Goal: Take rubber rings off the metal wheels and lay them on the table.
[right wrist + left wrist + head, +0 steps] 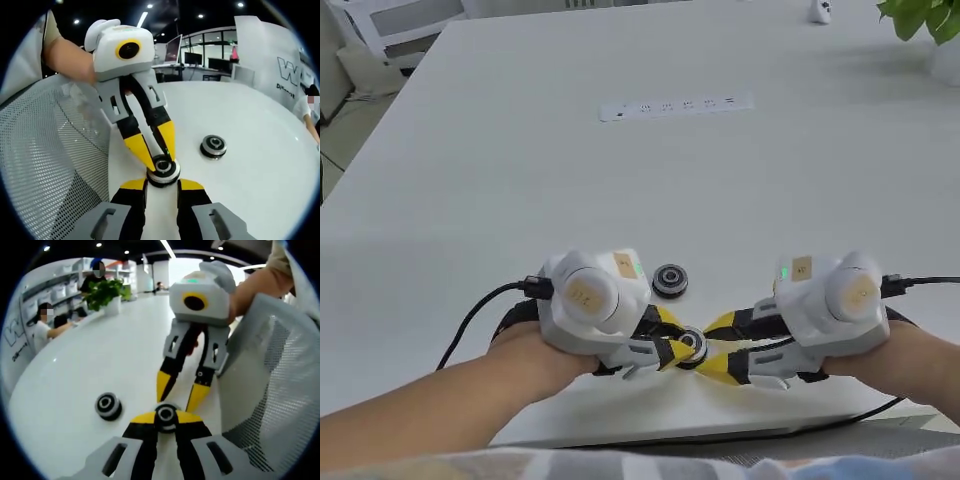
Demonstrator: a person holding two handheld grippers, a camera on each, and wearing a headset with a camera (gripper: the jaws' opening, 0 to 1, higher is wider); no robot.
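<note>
A small metal wheel with a black rubber ring [690,347] is held just above the table's near edge, between both grippers. My left gripper [672,351] comes in from the left and is shut on the wheel [166,416], its yellow tips pinched close together. From the right, my right gripper [703,348] has its wider-spread yellow tips against opposite sides of the wheel's rim [162,170]. A second ringed wheel [670,281] lies flat on the table just behind them, also visible in the gripper views [108,405] [213,146].
The white table [620,190] stretches away, with a white power strip [676,105] lying across its middle. A potted plant [920,20] stands at the far right corner. Black cables trail from both grippers. A mesh chair back [55,160] is close behind the near edge.
</note>
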